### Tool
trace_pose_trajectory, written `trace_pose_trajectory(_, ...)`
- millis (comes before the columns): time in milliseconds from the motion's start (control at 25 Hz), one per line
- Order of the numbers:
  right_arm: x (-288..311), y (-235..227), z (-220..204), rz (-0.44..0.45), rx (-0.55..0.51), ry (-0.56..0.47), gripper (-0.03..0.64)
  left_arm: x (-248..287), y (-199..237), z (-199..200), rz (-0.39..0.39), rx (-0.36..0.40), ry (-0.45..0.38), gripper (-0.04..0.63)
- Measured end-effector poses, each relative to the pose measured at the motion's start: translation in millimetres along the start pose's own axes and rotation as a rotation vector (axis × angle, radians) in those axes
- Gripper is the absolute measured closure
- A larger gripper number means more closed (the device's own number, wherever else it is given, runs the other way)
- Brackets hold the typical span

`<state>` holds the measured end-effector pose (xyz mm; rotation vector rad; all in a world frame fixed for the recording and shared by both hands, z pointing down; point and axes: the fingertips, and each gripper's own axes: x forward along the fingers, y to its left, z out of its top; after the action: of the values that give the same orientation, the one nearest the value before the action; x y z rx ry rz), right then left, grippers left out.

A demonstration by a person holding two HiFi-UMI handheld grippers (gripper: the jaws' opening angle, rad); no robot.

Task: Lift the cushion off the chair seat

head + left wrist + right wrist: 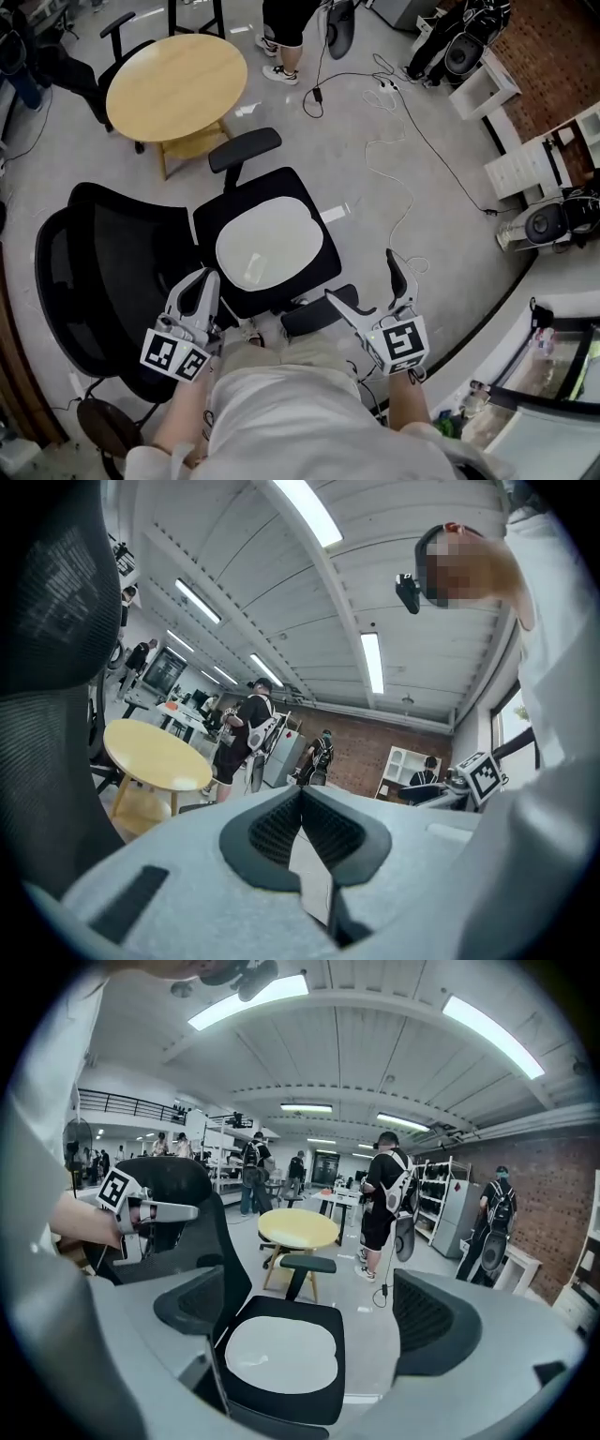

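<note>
A white rounded cushion (pixel 269 246) lies flat on the seat of a black office chair (pixel 291 190); the right gripper view shows the cushion (pixel 281 1354) below and ahead, between that gripper's jaws. My right gripper (pixel 370 291) is open, held off the seat's near right corner, touching nothing. My left gripper (pixel 201 292) hangs at the seat's near left edge beside the mesh backrest (pixel 103 281), apart from the cushion. In the left gripper view the left gripper (pixel 301 799) has its jaws meeting at the tips with nothing between them, and it looks up at the ceiling.
A round wooden table (pixel 176 86) stands just beyond the chair, with a person (pixel 286 37) behind it. Armrests stick out at the far side (pixel 246 148) and the near side (pixel 319 319). Cables (pixel 394 141) trail over the floor at right; white shelves (pixel 525 169) line the right wall.
</note>
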<state>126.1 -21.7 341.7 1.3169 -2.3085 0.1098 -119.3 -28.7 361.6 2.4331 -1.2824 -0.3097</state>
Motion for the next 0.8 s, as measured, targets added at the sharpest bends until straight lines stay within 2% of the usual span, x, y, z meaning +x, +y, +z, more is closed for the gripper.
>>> trace_pose_trajectory(280, 46, -24, -21, 0.124, 0.029, 0.042, 0.074, 33, 3, -2, 0.079, 0.015, -0.020, 0.578)
trace_pose_trajectory(480, 77, -43, -38, 0.185, -0.016, 0.093, 0.074, 47, 4, -11, 0.121, 0.010, -0.007, 0.578)
trace_pose_trajectory(680, 118, -53, -55, 0.265, 0.139, 0.089, 0.074, 54, 11, -31, 0.175, -0.001, 0.008, 0.578)
trace_pose_trajectory(800, 147, -57, -75, 0.273, 0.053, 0.142, 0.074, 56, 22, -43, 0.206, -0.014, 0.016, 0.578)
